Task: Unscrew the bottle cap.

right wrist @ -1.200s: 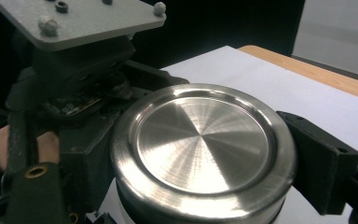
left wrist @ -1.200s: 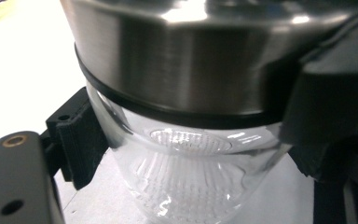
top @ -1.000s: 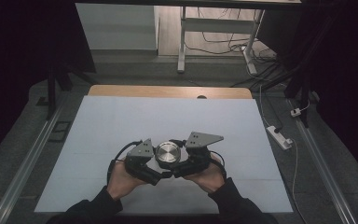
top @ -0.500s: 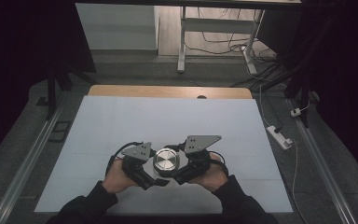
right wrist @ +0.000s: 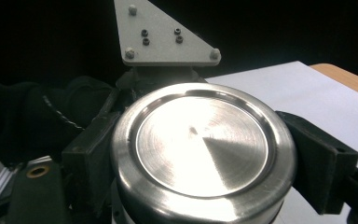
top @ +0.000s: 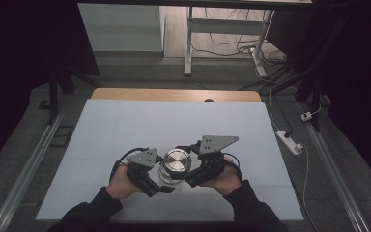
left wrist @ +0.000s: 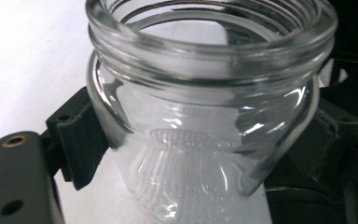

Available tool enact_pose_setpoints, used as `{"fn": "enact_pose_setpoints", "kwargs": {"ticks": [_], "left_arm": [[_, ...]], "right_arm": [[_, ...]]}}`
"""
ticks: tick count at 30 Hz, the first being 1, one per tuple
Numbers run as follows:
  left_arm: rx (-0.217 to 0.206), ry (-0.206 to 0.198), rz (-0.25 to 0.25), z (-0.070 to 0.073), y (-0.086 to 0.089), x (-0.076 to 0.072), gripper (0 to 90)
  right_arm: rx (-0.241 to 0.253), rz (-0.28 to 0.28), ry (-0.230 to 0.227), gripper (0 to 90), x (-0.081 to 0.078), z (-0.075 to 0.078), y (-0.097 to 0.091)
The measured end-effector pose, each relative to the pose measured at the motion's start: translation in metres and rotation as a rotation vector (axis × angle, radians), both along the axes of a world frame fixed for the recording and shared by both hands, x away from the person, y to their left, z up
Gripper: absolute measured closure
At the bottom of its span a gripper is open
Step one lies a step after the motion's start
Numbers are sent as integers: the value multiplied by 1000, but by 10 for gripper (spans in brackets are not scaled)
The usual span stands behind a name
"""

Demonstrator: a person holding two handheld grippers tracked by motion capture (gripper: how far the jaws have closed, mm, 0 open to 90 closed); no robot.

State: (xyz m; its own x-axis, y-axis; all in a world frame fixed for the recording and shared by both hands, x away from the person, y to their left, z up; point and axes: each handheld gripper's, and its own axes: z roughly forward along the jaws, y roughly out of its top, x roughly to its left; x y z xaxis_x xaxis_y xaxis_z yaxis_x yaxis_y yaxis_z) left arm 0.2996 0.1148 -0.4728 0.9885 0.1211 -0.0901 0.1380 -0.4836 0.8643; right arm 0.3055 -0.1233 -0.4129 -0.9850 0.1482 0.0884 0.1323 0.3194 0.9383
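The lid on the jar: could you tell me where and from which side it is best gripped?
Grip the lid by its smooth vertical rim, jaws on opposite sides, coming in level from the right, as the right hand-held gripper does. Its flat round top offers no hold, and the left hand-held gripper clamps the jar body below.

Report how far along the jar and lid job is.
Done: both grips are set. The left gripper is shut on the glass jar; the right gripper is shut on the metal lid.

In hand: lid and jar are held together above the white table. The left gripper view shows the jar's threaded neck bare.

Left: whether the lid is going on or coming off cannot be told.
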Motion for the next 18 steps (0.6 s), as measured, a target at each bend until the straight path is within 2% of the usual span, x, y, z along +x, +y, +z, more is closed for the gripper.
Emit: {"fn": "enact_pose_setpoints", "kwargs": {"ticks": [11,18], "left_arm": [[-1,-2,145,0,8,8,156],[7,-14,201,0,11,12,156]], "right_arm": [[-18,-51,-33,186,-7,6,0],[-36,-68,-41,186,-11,7,0]]}}
